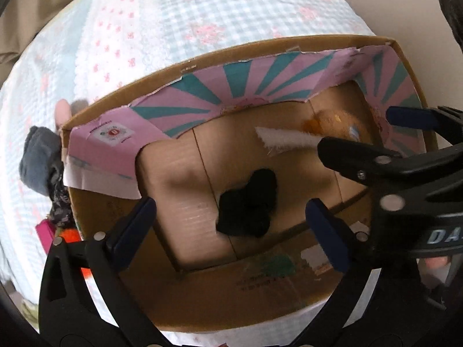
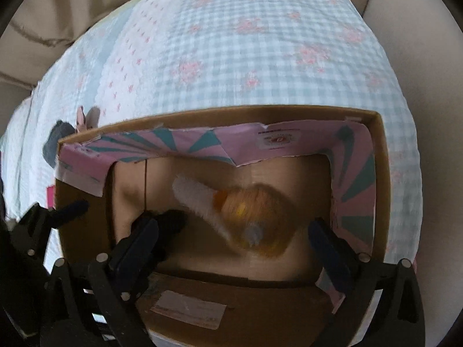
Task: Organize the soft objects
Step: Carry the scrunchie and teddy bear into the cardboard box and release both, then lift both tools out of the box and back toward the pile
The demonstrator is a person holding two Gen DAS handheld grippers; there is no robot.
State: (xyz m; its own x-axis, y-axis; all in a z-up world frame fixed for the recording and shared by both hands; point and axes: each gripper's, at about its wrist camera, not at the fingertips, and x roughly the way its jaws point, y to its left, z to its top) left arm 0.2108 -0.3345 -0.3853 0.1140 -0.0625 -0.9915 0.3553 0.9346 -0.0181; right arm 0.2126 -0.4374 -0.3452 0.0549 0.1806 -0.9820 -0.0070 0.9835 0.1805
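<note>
The orange plush toy (image 2: pixel 254 219), blurred, fuzzy, with a white strip, lies in the cardboard box (image 2: pixel 379 156), long axis upper-left to lower-right. Left gripper (image 1: pixel 231 217) and right gripper (image 2: pixel 231 231) gape, released.

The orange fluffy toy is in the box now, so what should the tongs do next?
Probably lift the right tongs up out of the cardboard box. They hang open over the orange fluffy toy, which lies blurred on the box floor near a black soft thing. More soft things, like the grey bundle, wait outside on the bed.
</note>
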